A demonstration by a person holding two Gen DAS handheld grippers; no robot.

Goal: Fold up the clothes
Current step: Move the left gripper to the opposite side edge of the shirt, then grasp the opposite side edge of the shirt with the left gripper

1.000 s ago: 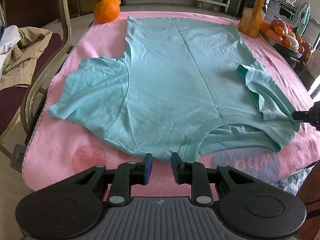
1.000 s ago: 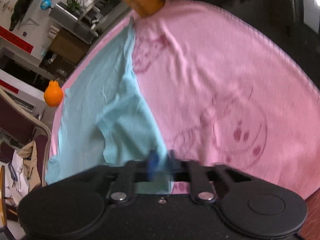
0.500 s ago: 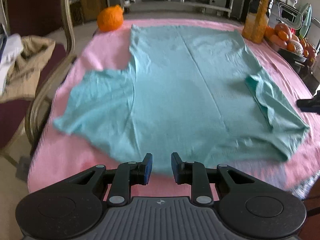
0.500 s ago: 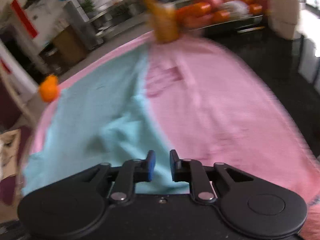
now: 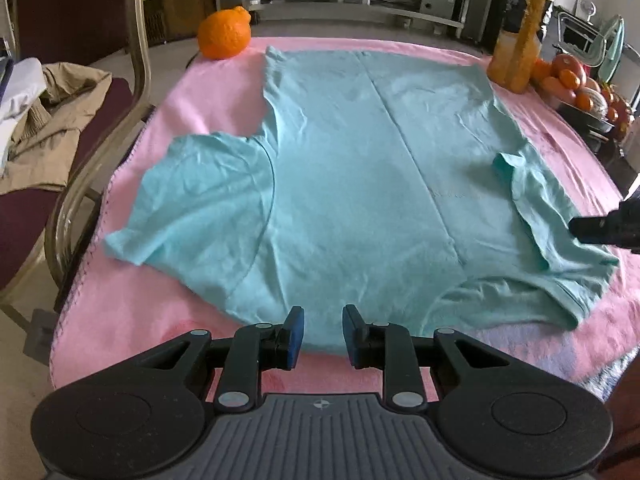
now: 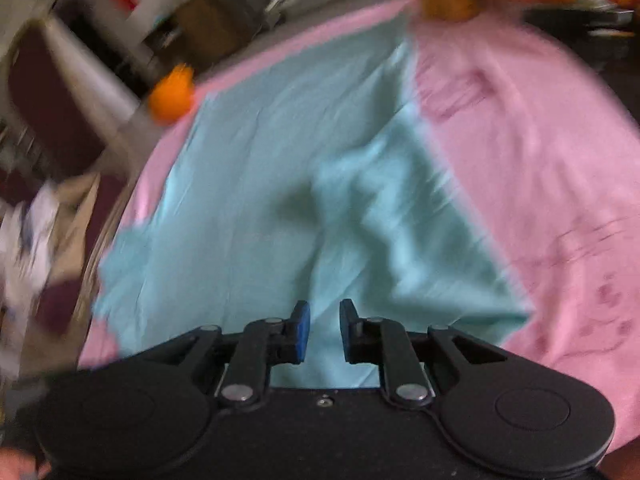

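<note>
A teal T-shirt (image 5: pixel 352 168) lies flat on a pink blanket (image 5: pixel 132 320), collar towards me. Its left sleeve (image 5: pixel 200 196) is spread out. Its right sleeve (image 5: pixel 536 200) is folded in over the body. My left gripper (image 5: pixel 323 334) hovers open at the near hem by the collar, nothing between its fingers. In the left wrist view my right gripper (image 5: pixel 576 227) pokes in from the right edge, over the folded sleeve. The blurred right wrist view shows that gripper (image 6: pixel 324 326) open above the T-shirt (image 6: pixel 248 208), holding nothing.
An orange (image 5: pixel 225 34) sits at the far left corner of the blanket. A juice bottle (image 5: pixel 520 36) and a bowl of fruit (image 5: pixel 576 84) stand at the far right. A chair (image 5: pixel 100 152) piled with clothes stands close on the left.
My right gripper has swung from the shirt's right edge to over the shirt, and its view now looks across the body. The left gripper stays open and has backed off slightly.
</note>
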